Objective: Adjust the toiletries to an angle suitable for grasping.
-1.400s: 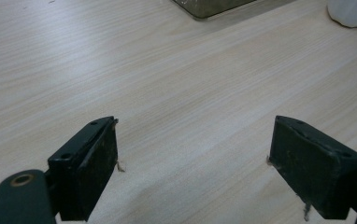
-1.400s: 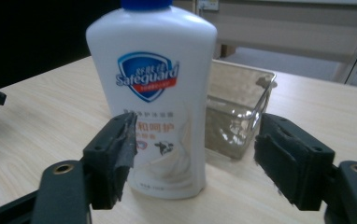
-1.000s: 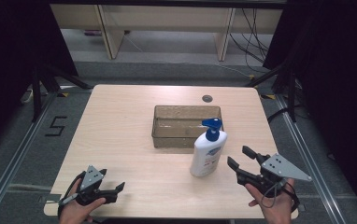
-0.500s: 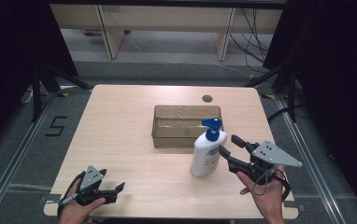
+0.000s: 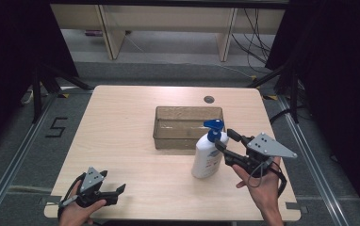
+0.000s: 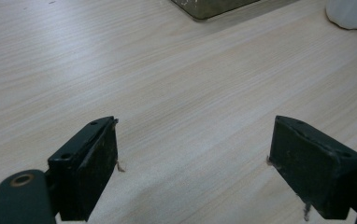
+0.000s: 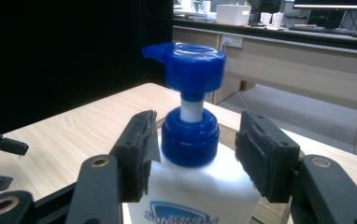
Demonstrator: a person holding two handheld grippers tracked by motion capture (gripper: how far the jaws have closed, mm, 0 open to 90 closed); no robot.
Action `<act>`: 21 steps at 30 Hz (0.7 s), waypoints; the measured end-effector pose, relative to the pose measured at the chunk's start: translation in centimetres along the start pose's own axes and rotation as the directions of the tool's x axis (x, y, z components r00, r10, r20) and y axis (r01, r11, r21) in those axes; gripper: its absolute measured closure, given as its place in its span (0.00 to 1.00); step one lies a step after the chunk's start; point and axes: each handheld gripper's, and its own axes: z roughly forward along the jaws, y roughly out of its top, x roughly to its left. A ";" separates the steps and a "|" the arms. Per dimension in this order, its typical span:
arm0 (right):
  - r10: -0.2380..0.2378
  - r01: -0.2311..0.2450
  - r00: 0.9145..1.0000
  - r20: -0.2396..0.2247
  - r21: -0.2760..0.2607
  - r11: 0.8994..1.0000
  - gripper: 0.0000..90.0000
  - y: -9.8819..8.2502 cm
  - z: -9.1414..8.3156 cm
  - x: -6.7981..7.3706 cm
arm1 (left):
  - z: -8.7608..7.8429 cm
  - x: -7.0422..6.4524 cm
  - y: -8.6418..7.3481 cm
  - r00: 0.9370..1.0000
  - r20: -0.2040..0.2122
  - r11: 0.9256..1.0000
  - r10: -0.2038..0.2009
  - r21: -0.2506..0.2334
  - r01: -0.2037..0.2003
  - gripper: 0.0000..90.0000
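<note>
The white plastic pump bottle with a blue pump head (image 5: 208, 151) stands upright on the pale wooden surface (image 5: 121, 141), just in front of the near right corner of the clear rectangular plastic tray (image 5: 187, 127). The right gripper (image 5: 227, 140) reaches in from the right, its jaws spread to either side of the bottle's shoulder. In the right gripper view the blue collar (image 7: 189, 136) sits between the two pads with a gap on each side, so nothing is clamped yet.

The step in hand looks like taking hold of the bottle near its neck. To do it well, the jaws should probably be centred on the collar or just below it on the shoulder, not on the thin white stem, and closed evenly so the tall bottle is not pushed over toward the tray. A level approach would help keep it upright.

The left gripper (image 5: 103, 190) rests at the near left of the surface, jaws open over bare wood and well apart from the bottle.
</note>
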 end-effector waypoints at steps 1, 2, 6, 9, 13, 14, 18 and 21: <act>-0.010 0.010 1.000 0.001 0.001 1.000 0.53 0.1 0.1 0.0 | 0.0 0.0 0.0 1.000 0.000 1.000 0.006 0.004 -0.006 0.16; -0.011 0.011 1.000 -0.003 0.004 1.000 0.53 0.1 0.2 0.0 | 0.0 0.0 0.0 1.000 0.002 1.000 0.003 -0.002 -0.003 0.16; -0.008 0.008 1.000 -0.013 0.003 1.000 0.56 0.1 0.9 -0.1 | 0.0 0.0 0.0 1.000 0.003 1.000 0.004 -0.001 -0.004 0.16; -0.011 0.011 1.000 -0.016 0.004 1.000 0.57 0.2 1.2 -0.2 | 0.0 0.0 0.0 1.000 0.002 1.000 -0.001 -0.006 0.001 0.16; -0.002 0.002 1.000 -0.026 0.000 1.000 0.60 0.4 1.6 -0.1 | 0.0 0.0 0.0 1.000 0.002 1.000 -0.001 -0.006 0.001 0.16; -0.006 0.006 1.000 -0.030 -0.001 1.000 0.60 0.4 1.7 -0.1 | 0.0 0.0 0.0 1.000 0.002 1.000 -0.002 -0.006 0.002 0.16; -0.015 0.015 0.999 -0.028 0.000 1.000 0.63 0.6 2.1 -0.2 | 0.0 0.1 0.0 1.000 -0.001 1.000 -0.001 -0.003 0.001 0.16; 0.001 -0.001 1.000 -0.024 -0.002 1.000 0.64 0.6 2.4 0.0 | 0.0 0.1 0.0 1.000 0.001 1.000 0.000 -0.002 0.000 0.16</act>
